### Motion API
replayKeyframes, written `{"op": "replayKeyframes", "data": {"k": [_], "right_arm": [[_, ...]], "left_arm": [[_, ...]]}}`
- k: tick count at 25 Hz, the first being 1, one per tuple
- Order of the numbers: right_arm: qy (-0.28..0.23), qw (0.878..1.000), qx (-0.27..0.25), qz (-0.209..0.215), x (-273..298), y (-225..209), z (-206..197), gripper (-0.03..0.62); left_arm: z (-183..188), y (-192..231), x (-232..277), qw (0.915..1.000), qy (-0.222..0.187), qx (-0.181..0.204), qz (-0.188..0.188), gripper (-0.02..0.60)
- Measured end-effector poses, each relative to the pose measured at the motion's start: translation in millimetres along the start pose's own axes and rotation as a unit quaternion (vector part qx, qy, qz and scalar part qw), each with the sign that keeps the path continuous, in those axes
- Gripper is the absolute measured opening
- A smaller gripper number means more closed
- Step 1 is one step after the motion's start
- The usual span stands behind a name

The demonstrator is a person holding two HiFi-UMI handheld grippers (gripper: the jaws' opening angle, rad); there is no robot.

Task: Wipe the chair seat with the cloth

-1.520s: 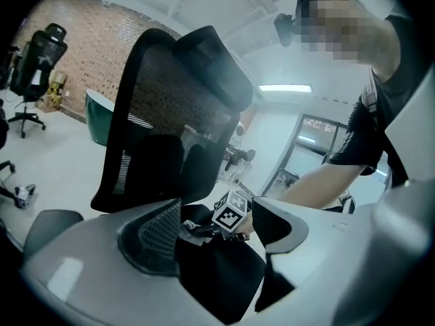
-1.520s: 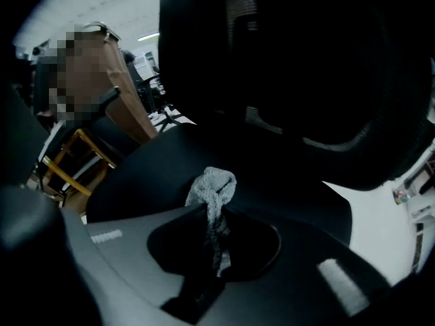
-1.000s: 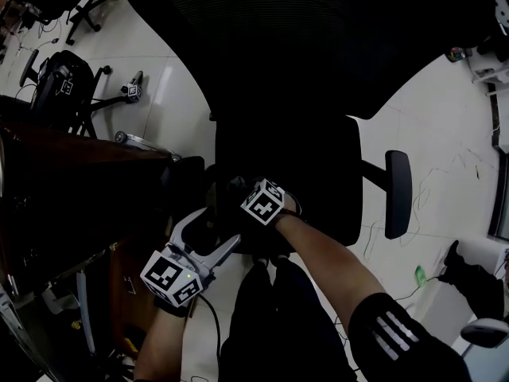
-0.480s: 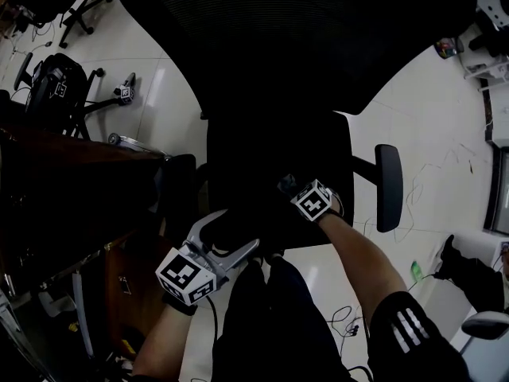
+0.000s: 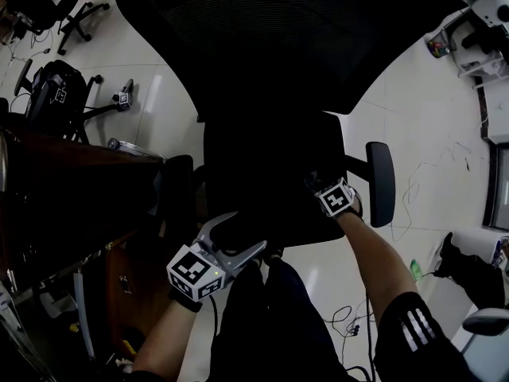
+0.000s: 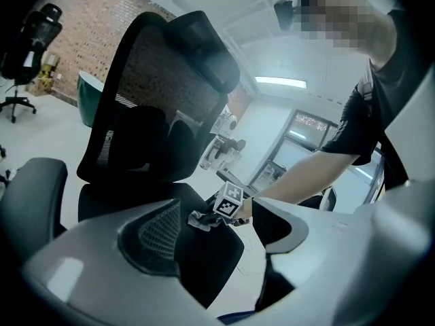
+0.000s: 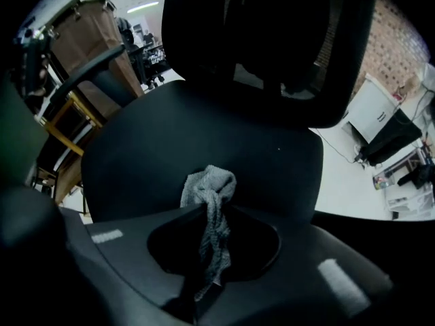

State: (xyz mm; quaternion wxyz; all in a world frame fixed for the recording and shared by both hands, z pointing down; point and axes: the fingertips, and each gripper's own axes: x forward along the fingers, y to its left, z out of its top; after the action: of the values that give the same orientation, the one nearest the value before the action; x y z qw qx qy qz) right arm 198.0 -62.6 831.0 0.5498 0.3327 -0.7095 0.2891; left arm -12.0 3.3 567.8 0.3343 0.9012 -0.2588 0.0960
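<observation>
Jaws of the right gripper [image 7: 208,224] are pressed together on a grey cloth [image 7: 210,190], and those of the left gripper [image 5: 245,233] are spread apart with nothing between them.

A black office chair [image 5: 270,54] fills the upper middle of the head view, its mesh back spreading wide above the white tiled floor [image 5: 421,134]. Below the back lies the dark seat [image 5: 270,169], with one armrest [image 5: 380,183] standing at the frame's right. The left gripper hangs at the seat's front edge, lower left of centre. The right gripper sits over the seat's right front part, just beside the armrest. In the right gripper view the cloth's bunched end rests against the seat, a twisted strand running back between the jaws.
</observation>
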Motion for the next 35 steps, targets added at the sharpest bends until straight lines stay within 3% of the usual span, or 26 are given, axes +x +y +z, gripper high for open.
{"op": "replayKeyframes", "data": {"k": [3,6,11,17,25,35], "right_arm": [[-0.054,0.997,-0.003,0.051,-9,49,37,0.049],[-0.097,0.988,-0.037,0.113,-14,126,78,0.049],[-0.106,0.969,-0.114,0.190,1,252,111,0.049],[-0.088,0.956,-0.176,0.218,21,326,116,0.049],[-0.081,0.956,-0.175,0.221,33,312,83,0.049],[-0.019,0.983,-0.107,0.147,17,163,-40,0.049]], "left_arm": [[-3,8,-15,0.9999,0.002,-0.003,0.016,0.354],[-8,16,-34,0.9992,0.004,-0.012,0.039,0.354],[-19,28,-61,0.9972,0.002,-0.023,0.071,0.354],[-25,38,-70,0.9956,-0.006,-0.031,0.088,0.354],[-34,36,-64,0.9957,0.004,-0.039,0.084,0.354],[-32,8,-5,0.9983,0.030,-0.036,0.034,0.354]]}}
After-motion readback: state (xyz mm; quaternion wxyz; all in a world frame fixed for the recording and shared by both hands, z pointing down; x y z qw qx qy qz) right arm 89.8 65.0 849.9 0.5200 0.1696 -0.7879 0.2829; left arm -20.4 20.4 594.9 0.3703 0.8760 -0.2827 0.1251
